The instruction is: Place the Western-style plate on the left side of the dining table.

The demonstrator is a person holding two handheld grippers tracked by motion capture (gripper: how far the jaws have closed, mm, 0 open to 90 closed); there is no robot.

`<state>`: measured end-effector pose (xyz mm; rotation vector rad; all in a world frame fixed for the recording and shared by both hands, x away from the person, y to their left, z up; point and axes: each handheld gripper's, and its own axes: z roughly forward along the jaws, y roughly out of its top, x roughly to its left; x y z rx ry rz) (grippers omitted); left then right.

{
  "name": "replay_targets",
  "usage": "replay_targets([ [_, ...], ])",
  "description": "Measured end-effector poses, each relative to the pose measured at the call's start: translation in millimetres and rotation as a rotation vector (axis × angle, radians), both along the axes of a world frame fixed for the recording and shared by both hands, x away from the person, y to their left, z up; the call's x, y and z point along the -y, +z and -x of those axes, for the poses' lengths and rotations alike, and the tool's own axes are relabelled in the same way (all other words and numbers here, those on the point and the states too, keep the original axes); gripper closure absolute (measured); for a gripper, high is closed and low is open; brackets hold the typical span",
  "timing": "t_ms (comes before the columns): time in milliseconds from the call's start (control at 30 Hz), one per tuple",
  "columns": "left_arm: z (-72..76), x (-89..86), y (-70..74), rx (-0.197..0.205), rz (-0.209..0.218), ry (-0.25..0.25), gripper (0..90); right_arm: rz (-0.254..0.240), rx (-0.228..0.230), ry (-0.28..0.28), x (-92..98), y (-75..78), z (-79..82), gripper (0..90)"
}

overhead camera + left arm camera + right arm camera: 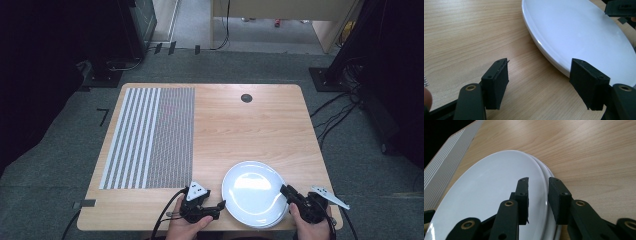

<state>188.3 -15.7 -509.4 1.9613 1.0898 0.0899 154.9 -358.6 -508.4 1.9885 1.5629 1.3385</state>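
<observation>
A stack of white plates lies near the table's front edge, right of centre. My right gripper reaches over its right rim. In the right gripper view the jaws stand narrow astride the rim of the top plate, one pad on its upper face and one outside it, shut on that rim; a lower plate peeks out beneath. My left gripper sits just left of the stack, pointing at it. Its jaws are open over bare wood, with the plate's edge just ahead of the right pad.
A grey-and-white striped mat covers the left part of the wooden table, and its edge shows in the right gripper view. A round cable hole is at the back. Dark stands and cables ring the table.
</observation>
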Motion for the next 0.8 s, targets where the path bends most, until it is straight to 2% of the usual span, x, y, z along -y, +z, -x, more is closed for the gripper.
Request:
replay_targets([
  [100, -2.0, -1.4, -2.0, -0.011, -0.014, 0.032, 31.9, -0.02, -0.004, 0.0, 1.8, -0.3, -0.5, 70.7],
  [167, -2.2, -1.8, -2.4, -0.017, -0.008, 0.031, 32.2, -0.031, -0.009, 0.001, 2.5, -0.3, -0.5, 70.7],
  [333, -3.0, -1.6, -1.3, -0.027, 0.017, 0.025, 32.9, -0.018, 0.0, -0.004, 1.4, -0.5, -0.8, 70.2],
  [433, -5.3, -3.7, -2.0, -0.058, 0.056, 0.024, 32.3, -0.019, 0.002, 0.0, 1.6, -0.7, -1.4, 69.9],
  [467, -5.3, -3.7, -2.0, -0.058, 0.056, 0.024, 31.6, -0.024, 0.0, 0.0, 1.7, -0.7, -1.4, 69.6],
  [533, -5.7, -5.1, -0.7, -0.059, 0.098, 0.043, 31.6, -0.022, 0.002, -0.001, 1.2, -0.8, -1.4, 69.5],
  [600, -5.3, -4.7, -0.3, -0.056, 0.104, 0.045, 31.8, -0.021, 0.002, -0.001, 0.8, -0.8, -1.4, 69.5],
  [700, -3.4, -1.3, -0.8, -0.056, 0.113, 0.023, 35.2, -0.022, -0.002, 0.003, -1.3, -1.3, -1.9, 69.4],
  [733, -3.1, 1.0, -1.7, -0.068, 0.122, -0.004, 38.8, -0.025, -0.008, 0.009, -3.4, -2.3, -2.6, 69.3],
  [800, -3.6, 2.1, -2.3, -0.086, 0.134, -0.027, 44.8, -0.023, -0.011, 0.012, -5.1, -2.8, -3.1, 69.3],
])
